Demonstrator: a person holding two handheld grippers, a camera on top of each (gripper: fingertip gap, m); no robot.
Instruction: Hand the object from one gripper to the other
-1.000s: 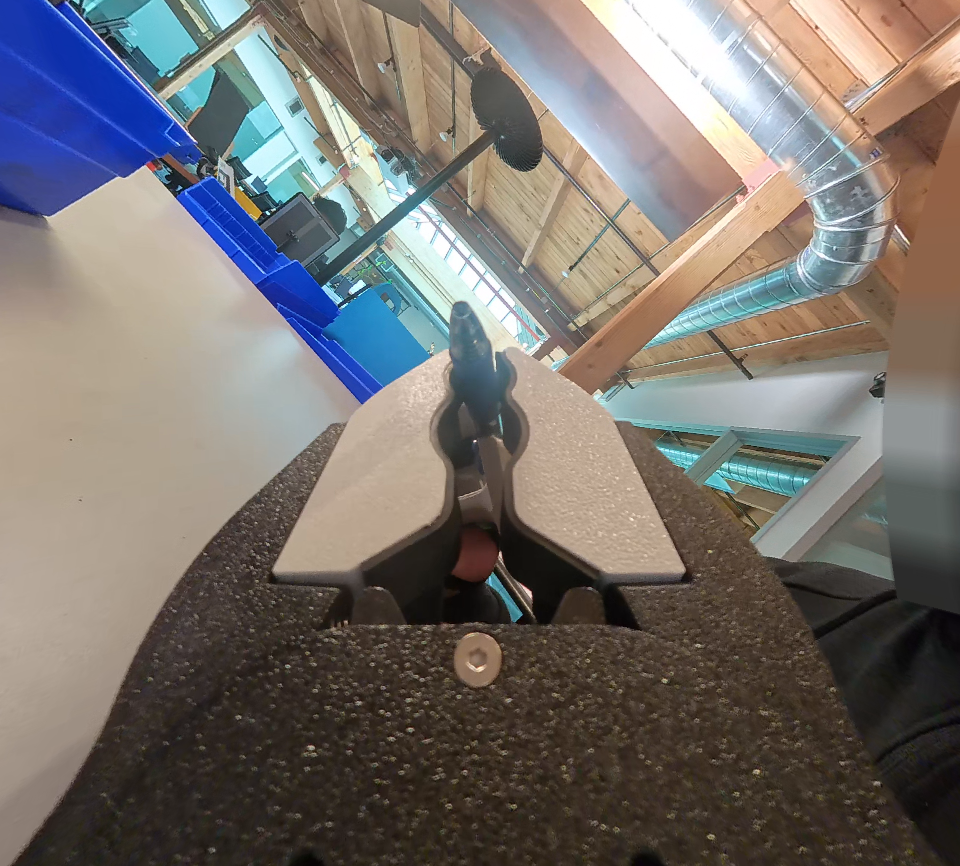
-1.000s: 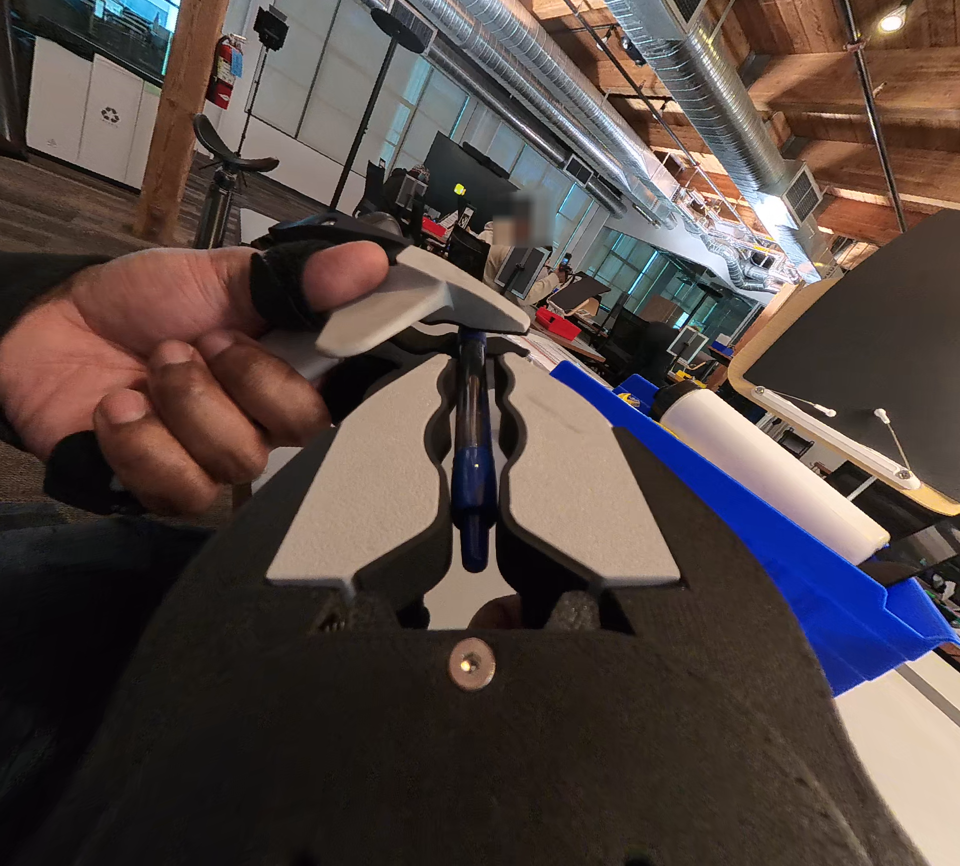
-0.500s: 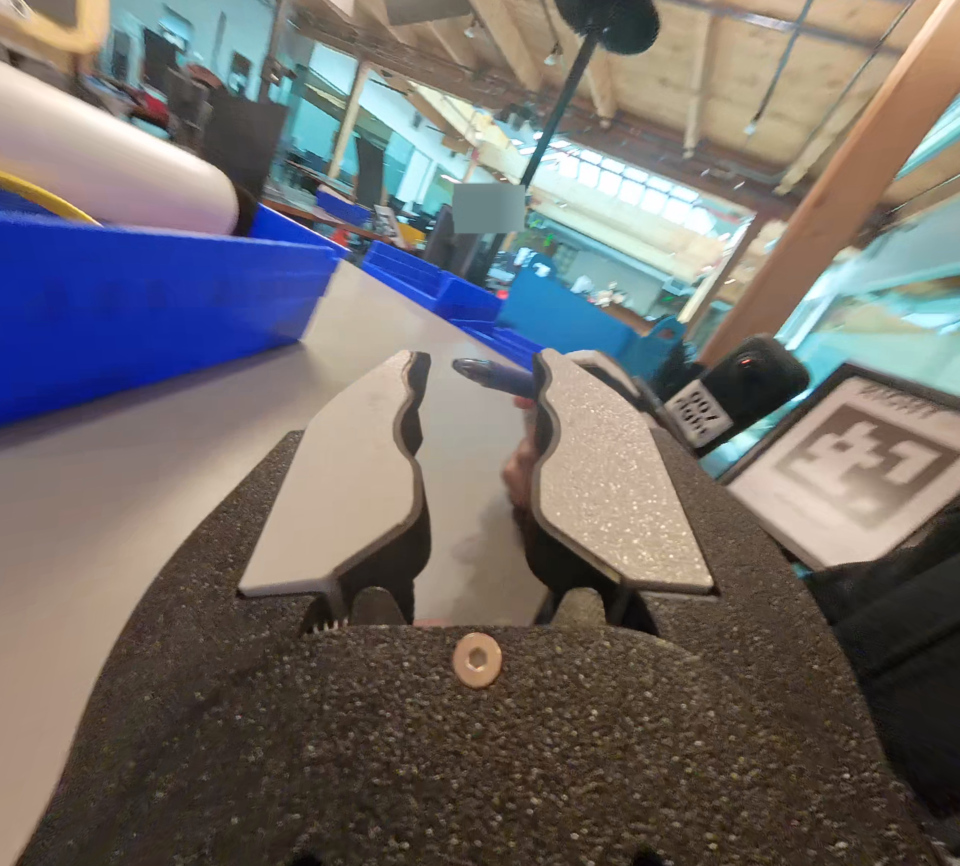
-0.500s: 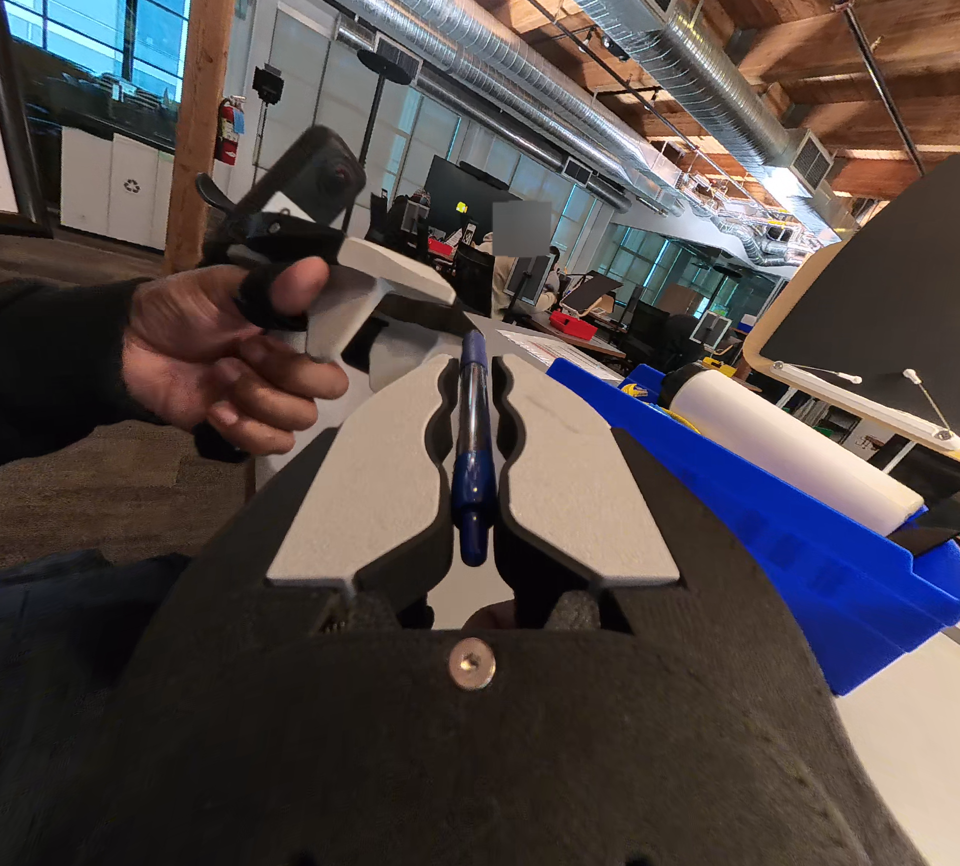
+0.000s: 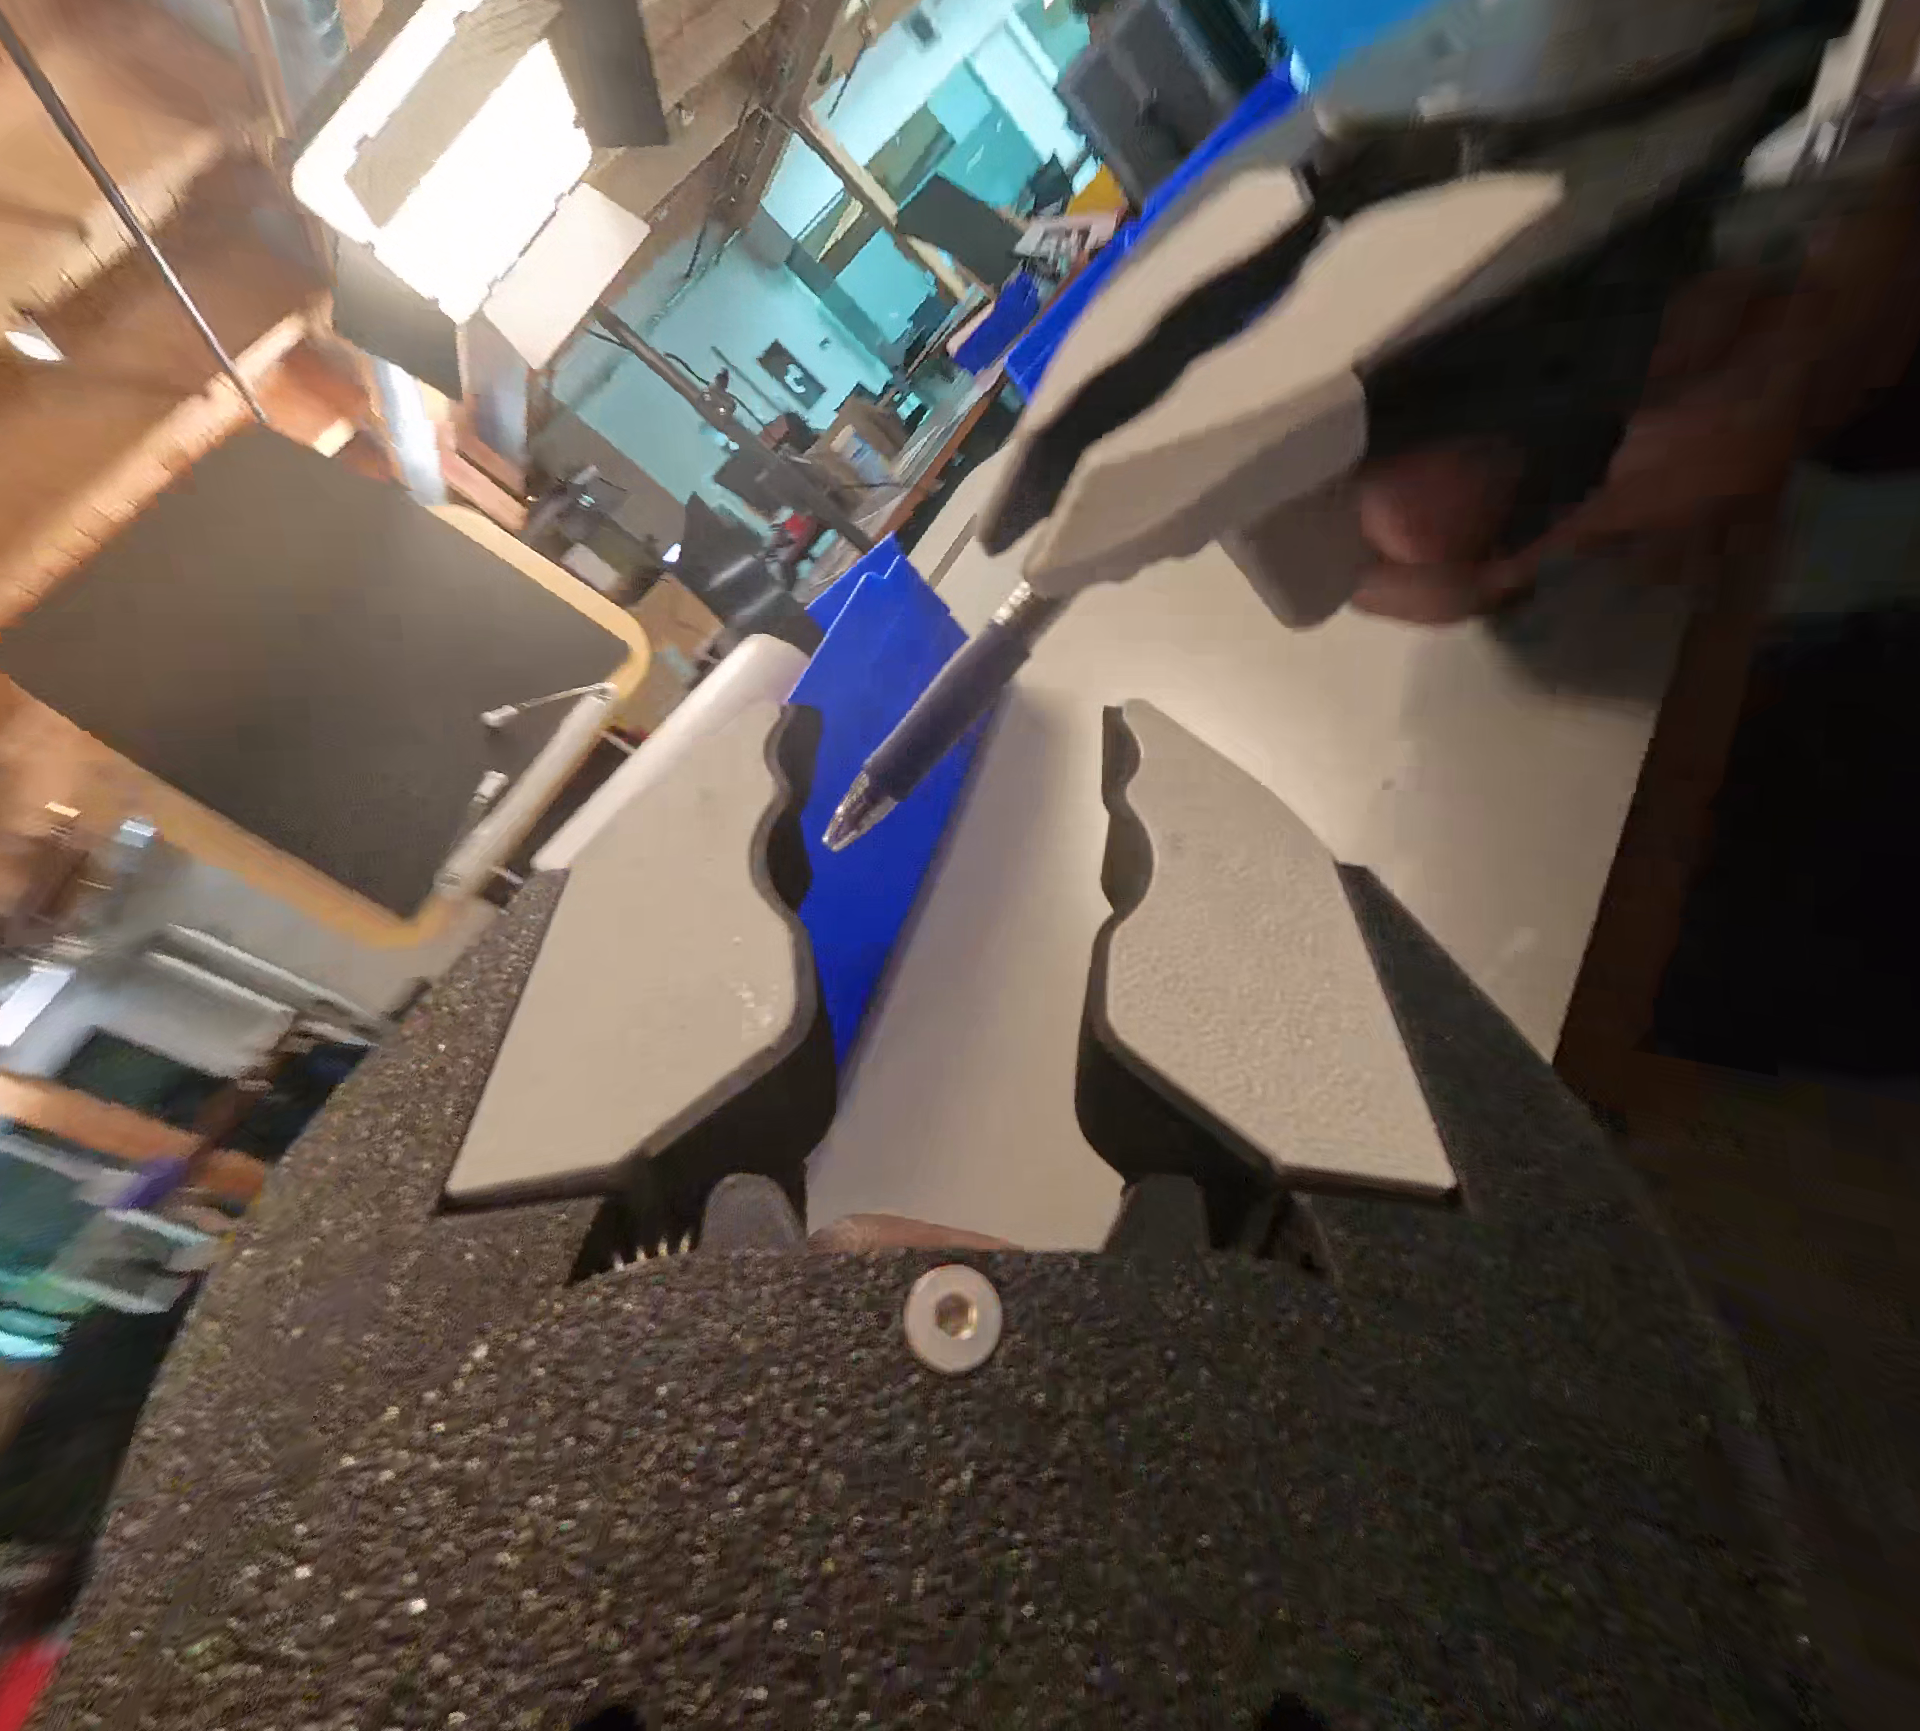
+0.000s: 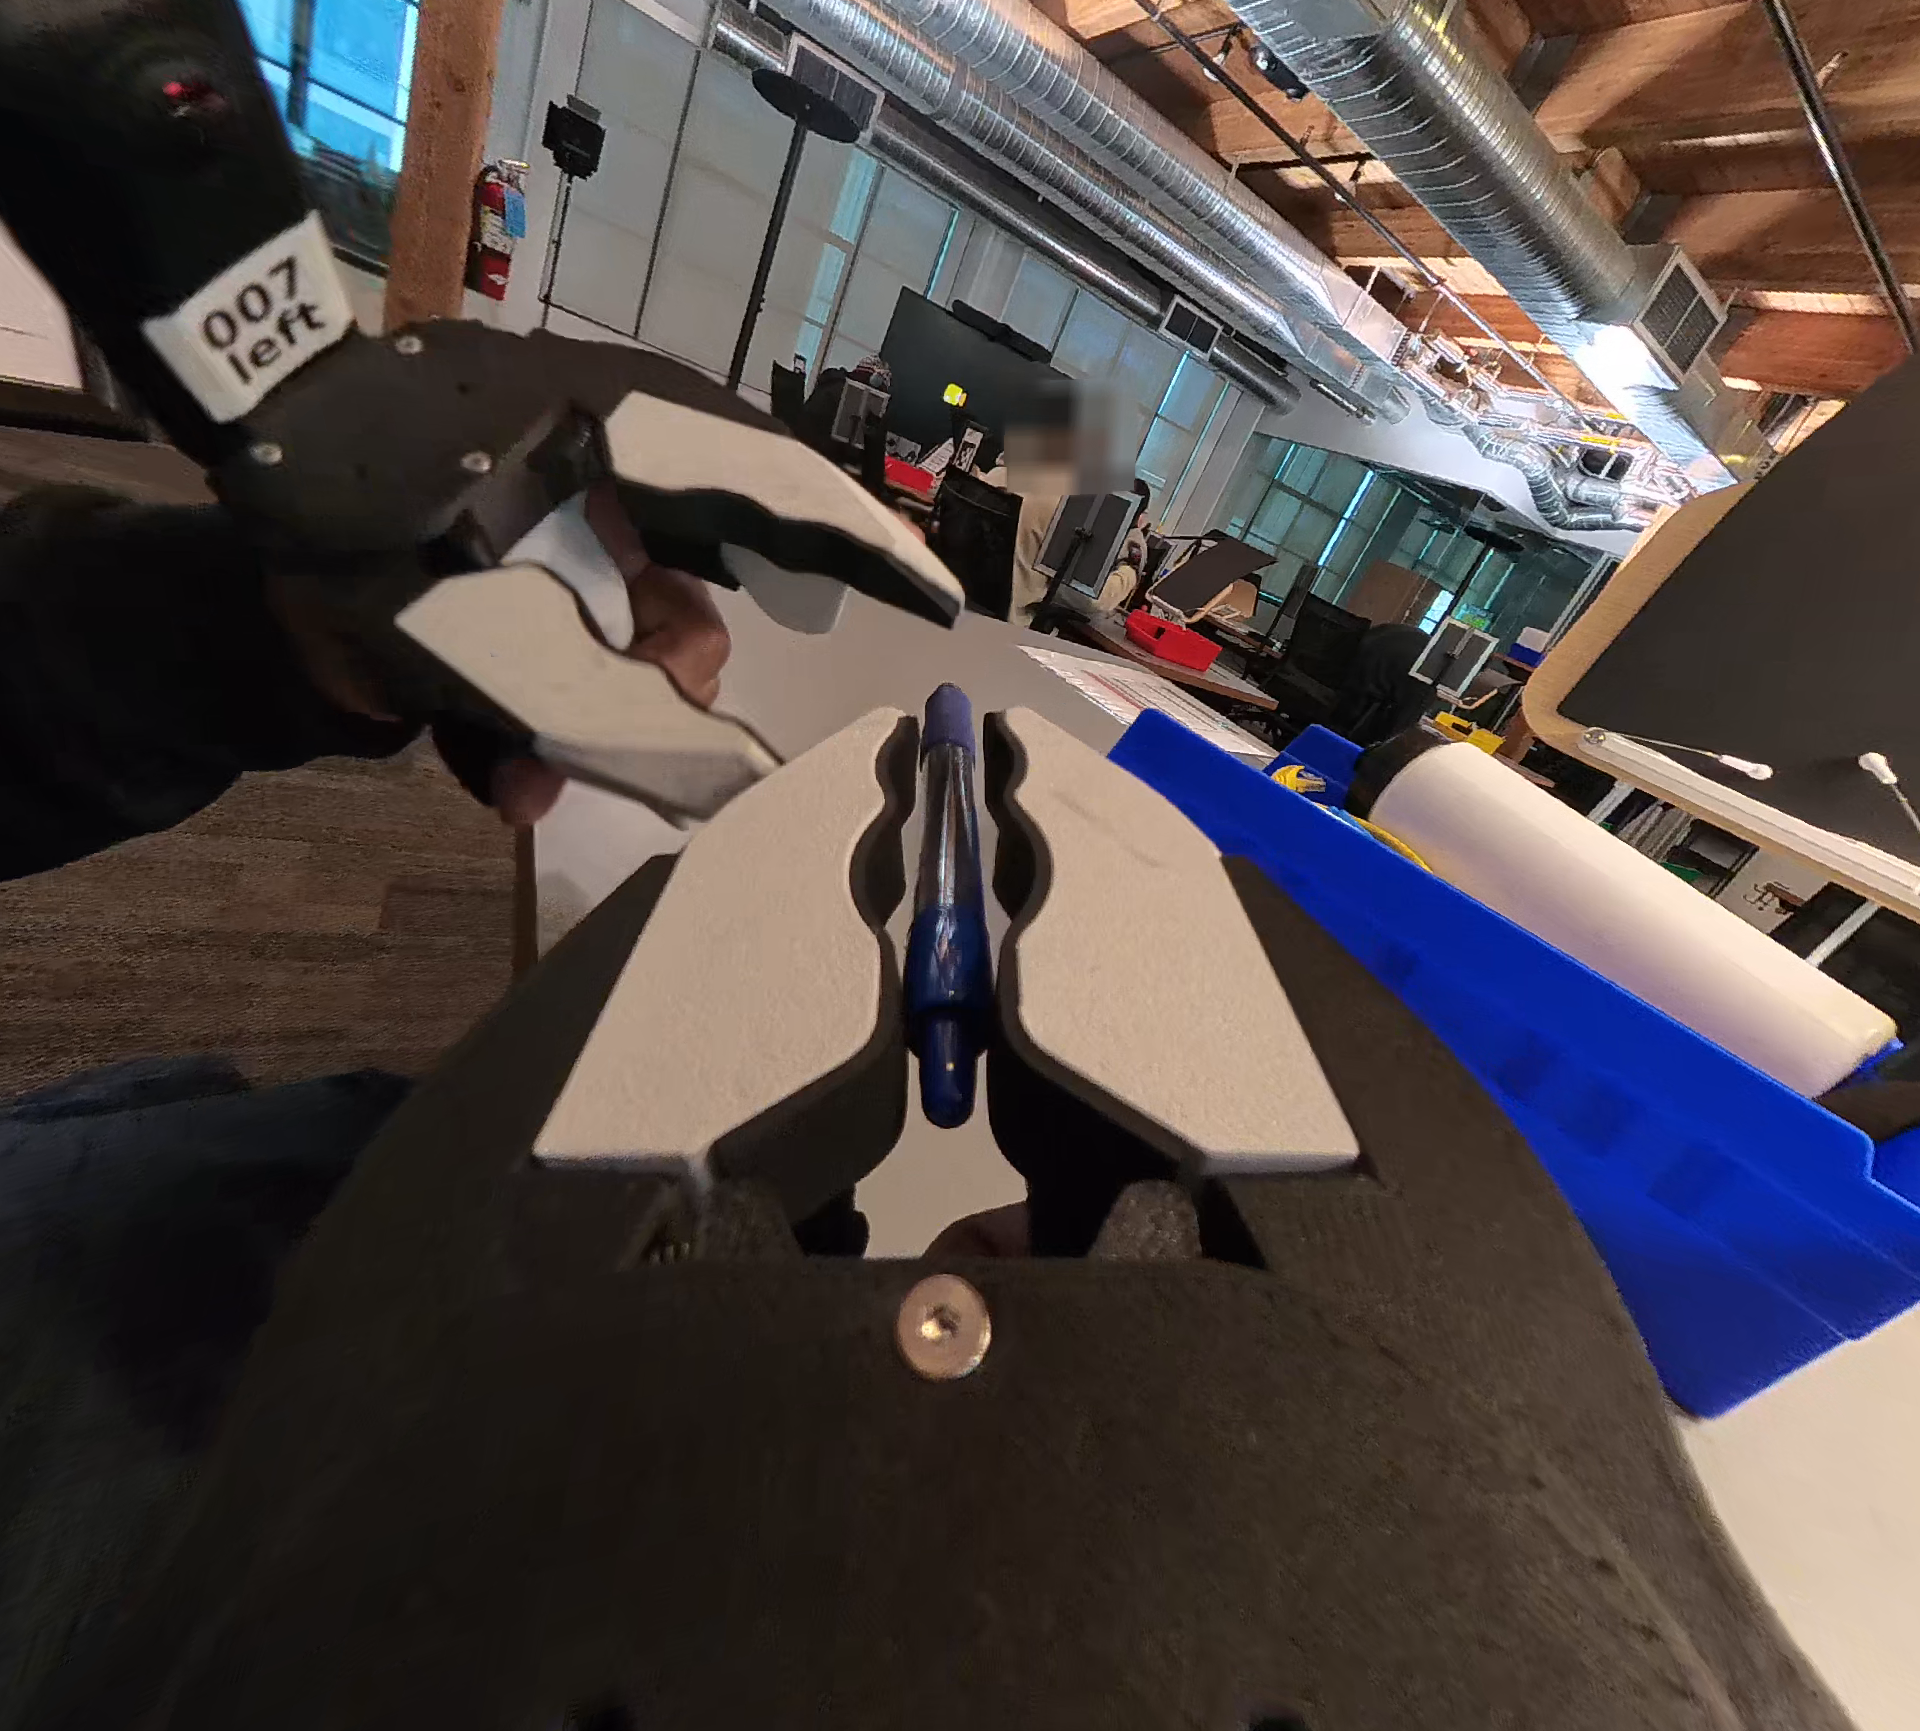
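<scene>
Blue and clear plastic, the slim ballpoint pen [image 6: 943, 912] sits lengthwise between the two grey, wavy-edged fingers of the right gripper [image 6: 940, 731], which are closed firmly on its barrel; its capped end pokes just past the fingertips. A second ago both grippers were on this pen at once, the left one clamped on its far end. Half a second ago the left one had let go, and now the left gripper [image 5: 951, 725] stands with its jaws wide apart and nothing between them.

Taking the pen as the landmark: in the left wrist view the pen [image 5: 935, 715] juts out of the closed right gripper [image 5: 1029, 559] toward the camera, its clear tip just in front of the open left fingers and nearer the left-hand one, not touching either as far as can be seen. In the right wrist view the open left gripper [image 6: 852, 689] hangs up and to the left of the pen's end, close but apart. Behind and to the right of the pen runs the long blue plastic bin [image 6: 1558, 1037] holding a white roll [image 6: 1600, 902], and below the pen lies the pale grey tabletop [image 5: 1299, 746].

So the pen has changed hands from left to right, and the transfer itself looks done. The left view is smeared with motion, so that gripper is evidently mid-swing. Whether it is pulling clear or lining up to take the pen back cannot be judged from here.
</scene>
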